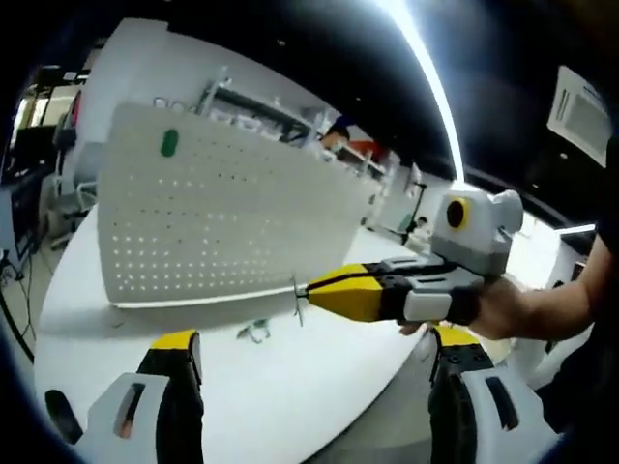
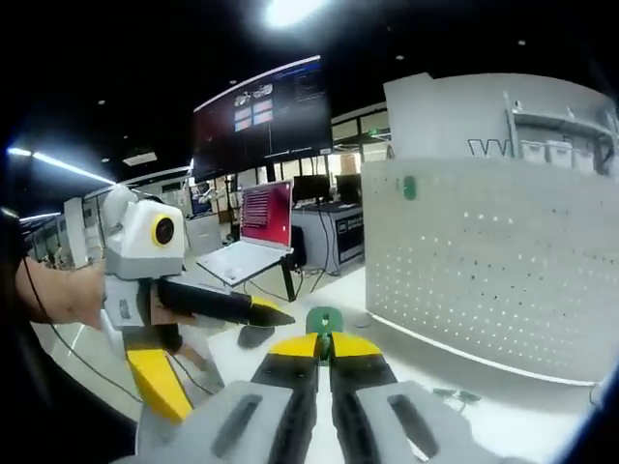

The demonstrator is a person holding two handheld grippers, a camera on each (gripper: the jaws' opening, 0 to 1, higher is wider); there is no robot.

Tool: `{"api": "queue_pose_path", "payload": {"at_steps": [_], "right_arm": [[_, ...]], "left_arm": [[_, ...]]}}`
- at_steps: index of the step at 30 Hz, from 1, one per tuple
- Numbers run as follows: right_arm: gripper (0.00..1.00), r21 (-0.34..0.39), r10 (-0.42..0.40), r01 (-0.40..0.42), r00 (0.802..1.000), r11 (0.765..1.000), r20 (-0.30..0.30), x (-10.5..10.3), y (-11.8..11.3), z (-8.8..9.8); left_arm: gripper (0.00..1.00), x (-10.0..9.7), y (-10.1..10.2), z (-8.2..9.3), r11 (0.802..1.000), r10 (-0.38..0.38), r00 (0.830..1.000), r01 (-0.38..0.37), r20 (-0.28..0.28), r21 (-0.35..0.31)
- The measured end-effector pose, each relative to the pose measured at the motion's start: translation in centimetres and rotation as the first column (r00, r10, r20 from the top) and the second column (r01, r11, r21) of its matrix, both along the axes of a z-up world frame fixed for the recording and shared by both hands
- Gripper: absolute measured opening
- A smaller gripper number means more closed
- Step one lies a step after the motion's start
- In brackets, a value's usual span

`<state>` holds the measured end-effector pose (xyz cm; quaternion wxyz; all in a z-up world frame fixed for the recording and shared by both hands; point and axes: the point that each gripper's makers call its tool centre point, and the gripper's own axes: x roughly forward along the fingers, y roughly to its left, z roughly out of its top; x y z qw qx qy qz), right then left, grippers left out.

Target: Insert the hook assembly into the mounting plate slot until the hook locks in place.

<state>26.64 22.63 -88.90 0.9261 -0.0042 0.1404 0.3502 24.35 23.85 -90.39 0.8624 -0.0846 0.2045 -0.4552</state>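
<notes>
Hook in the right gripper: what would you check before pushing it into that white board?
1. Grip on the hook: ok. The right gripper has its jaws shut on it.
2. Board standing upright on the table: ok.
3. Hook facing the board: not ok. In the right gripper view the board lies off to the side, not straight ahead.
4. Hook lined up with a hole: cannot tell.
5. Left gripper free to help: ok. Its jaws are open and empty.
6. Other parts in sight: ok. A green piece sits high on the board, and small parts lie on the table.
</notes>
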Motion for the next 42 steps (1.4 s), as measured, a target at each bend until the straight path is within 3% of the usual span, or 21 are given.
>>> {"api": "queue_pose_path", "payload": {"at_steps": [7,12,15,16,21,27,31,42], "right_arm": [[0.00,0.012,-0.023,0.023,1.000,1.000,-0.010,0.5,0.0,-0.1],[0.00,0.034,-0.064,0.063,0.998,0.997,0.004,2.0,-0.1,0.3],[0.00,0.045,-0.123,0.120,0.990,0.992,0.070,3.5,-0.5,1.3],[0.00,0.054,-0.163,0.158,0.980,0.986,0.118,4.1,-0.9,2.1],[0.00,0.107,-0.264,0.247,0.946,0.963,0.187,6.4,-1.6,4.0],[0.00,0.150,-0.342,0.316,0.917,0.937,0.205,9.2,-2.4,4.9],[0.00,0.175,-0.411,0.378,0.879,0.909,0.239,11.1,-3.2,5.8],[0.00,0.212,-0.488,0.444,0.833,0.871,0.262,15.4,-3.8,6.5]], "left_arm": [[1.00,0.0,-0.1,0.4,1.000,-0.011,1.000,0.011,0.001,-0.007],[1.00,0.6,0.3,0.7,1.000,0.006,1.000,-0.006,0.013,-0.007],[1.00,1.0,0.8,0.6,1.000,0.018,1.000,-0.018,0.024,0.007],[1.00,1.2,1.0,0.5,1.000,0.021,1.000,-0.022,0.023,0.009],[1.00,1.9,1.9,0.3,0.999,0.042,0.999,-0.042,0.022,0.023],[1.00,2.5,2.8,0.1,0.997,0.065,0.998,-0.066,0.020,0.033],[1.00,2.7,3.3,-0.2,0.996,0.071,0.997,-0.072,0.019,0.045],[1.00,3.0,4.1,-1.2,0.994,0.091,0.996,-0.091,0.012,0.068]]}}
